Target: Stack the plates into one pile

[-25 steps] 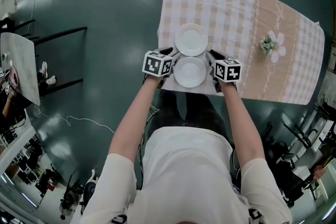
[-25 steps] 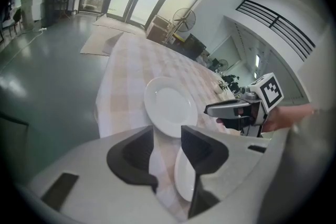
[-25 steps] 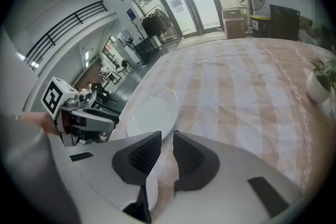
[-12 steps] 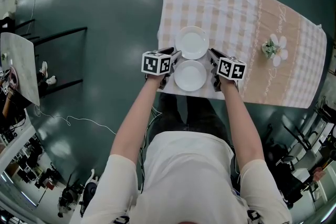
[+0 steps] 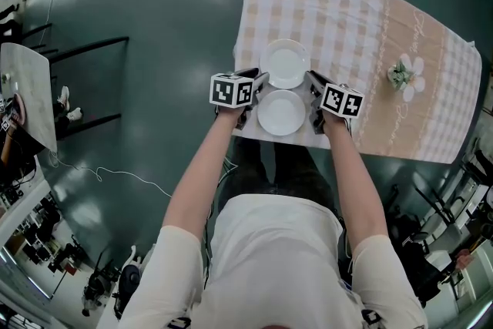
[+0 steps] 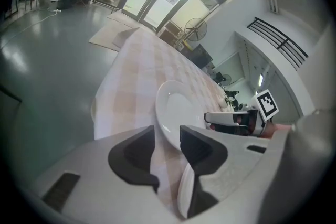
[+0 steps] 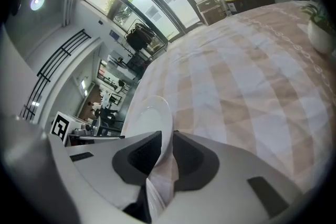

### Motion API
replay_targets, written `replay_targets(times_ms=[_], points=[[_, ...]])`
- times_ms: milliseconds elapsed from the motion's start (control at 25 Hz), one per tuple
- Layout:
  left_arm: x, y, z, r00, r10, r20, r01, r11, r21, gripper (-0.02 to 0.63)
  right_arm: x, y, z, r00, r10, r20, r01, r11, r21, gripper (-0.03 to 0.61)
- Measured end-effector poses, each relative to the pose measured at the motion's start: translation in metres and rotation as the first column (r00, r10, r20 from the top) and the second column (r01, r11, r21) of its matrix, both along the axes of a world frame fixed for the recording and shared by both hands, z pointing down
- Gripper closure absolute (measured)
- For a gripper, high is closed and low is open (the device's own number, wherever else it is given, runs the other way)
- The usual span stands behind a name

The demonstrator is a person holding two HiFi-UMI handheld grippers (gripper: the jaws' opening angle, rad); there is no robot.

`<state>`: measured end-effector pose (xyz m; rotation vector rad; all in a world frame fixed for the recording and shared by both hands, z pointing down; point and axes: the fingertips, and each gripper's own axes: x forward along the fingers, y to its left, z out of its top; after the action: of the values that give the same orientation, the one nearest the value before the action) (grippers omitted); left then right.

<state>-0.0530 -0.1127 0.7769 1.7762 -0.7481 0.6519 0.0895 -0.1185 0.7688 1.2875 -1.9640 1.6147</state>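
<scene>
Resting on tablecloth, near plate sits beside far plate.

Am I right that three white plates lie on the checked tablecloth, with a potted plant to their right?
Not quite: the head view shows two white plates, a near plate and a far plate, on the checked tablecloth, with the potted plant to their right.

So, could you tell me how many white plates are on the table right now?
2. One plate lies further in on the checked cloth; the other plate sits just in front of it at the cloth's near edge. None appears hidden.
</scene>
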Motion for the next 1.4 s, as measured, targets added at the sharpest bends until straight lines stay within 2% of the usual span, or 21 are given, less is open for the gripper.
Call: replay_targets(times_ms=[280,360,480,600,720,1120,1400], points=[[0.003,0.002,-0.001,0.999,-0.031,-0.039,0.031,1.000,-0.005,0.476,-0.003,-0.003,0.001,0.997,0.053,0.048,-0.053,0.999,-0.013,0.506],[0.004,0.002,0.000,0.999,-0.033,-0.028,0.033,0.999,-0.003,0.484,-0.003,-0.003,0.001,0.997,0.061,0.057,-0.060,0.998,-0.017,0.509],[0.002,-0.003,-0.001,0.999,-0.047,-0.013,0.047,0.999,0.006,0.540,-0.003,-0.003,0.002,0.996,0.068,0.054,-0.067,0.998,-0.018,0.520],[-0.001,-0.002,0.002,0.997,-0.076,-0.024,0.076,0.997,-0.023,0.552,-0.003,-0.003,0.001,0.997,0.064,0.048,-0.063,0.998,-0.014,0.522],[-0.005,-0.005,-0.003,0.996,-0.083,-0.012,0.083,0.997,-0.012,0.565,-0.005,0.000,-0.001,0.997,0.051,0.051,-0.051,0.999,-0.012,0.525],[-0.005,-0.008,-0.029,0.997,-0.077,-0.032,0.077,0.997,0.009,0.571,-0.006,-0.001,-0.022,0.997,0.050,0.057,-0.051,0.999,0.009,0.526],[-0.005,0.009,-0.039,0.997,-0.064,-0.037,0.064,0.998,-0.001,0.571,-0.006,0.013,-0.032,0.998,0.033,0.047,-0.034,0.999,0.009,0.526]])
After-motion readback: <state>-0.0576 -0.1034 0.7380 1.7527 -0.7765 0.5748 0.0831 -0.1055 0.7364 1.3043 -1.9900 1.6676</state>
